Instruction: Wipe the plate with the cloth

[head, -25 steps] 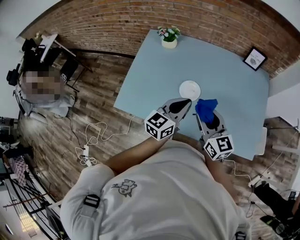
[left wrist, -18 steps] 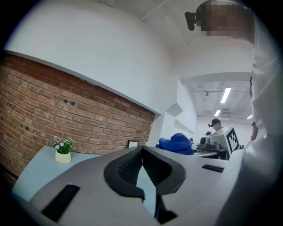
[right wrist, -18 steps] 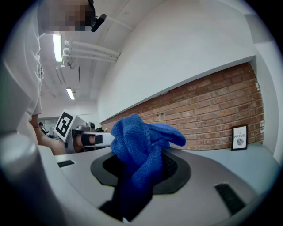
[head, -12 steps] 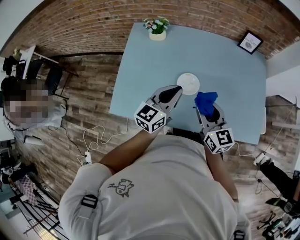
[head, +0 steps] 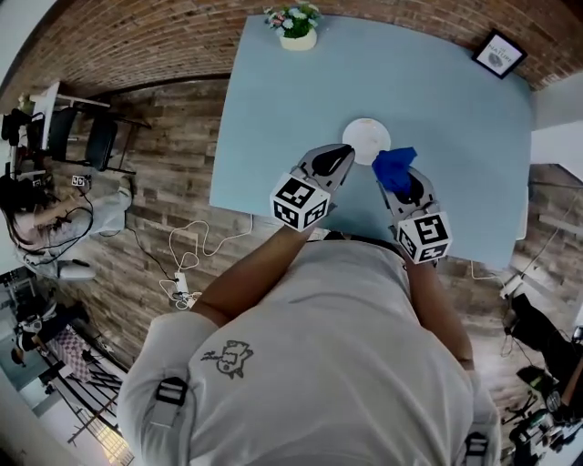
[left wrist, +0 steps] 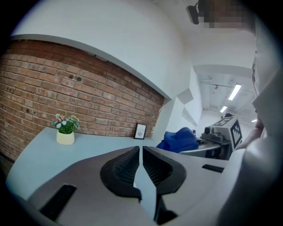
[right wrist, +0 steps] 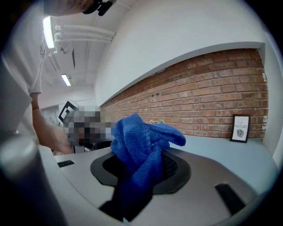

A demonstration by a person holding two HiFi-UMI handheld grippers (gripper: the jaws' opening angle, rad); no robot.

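Note:
A small white plate [head: 366, 141] lies on the light blue table [head: 437, 91]. My left gripper [head: 347, 151] hovers just at the plate's near left edge, jaws shut with nothing between them; in the left gripper view [left wrist: 139, 152] its pads almost meet. My right gripper [head: 397, 171] is shut on a crumpled blue cloth [head: 393, 167], just right of the plate and close to its rim. The cloth [right wrist: 141, 145] bulges up from between the right gripper's [right wrist: 143, 165] pads. The cloth [left wrist: 180, 139] also shows in the left gripper view; the plate appears in neither gripper view.
A potted flower [head: 294, 25] stands at the table's far left edge and a framed picture [head: 499, 53] at its far right corner. A brick wall [left wrist: 79, 101] runs behind the table. Cables and a power strip [head: 182, 273] lie on the wooden floor to the left.
Both grippers have moved forward over the table toward the plate and sunk lower. The cloth stays clamped in the right gripper. The head view has shifted.

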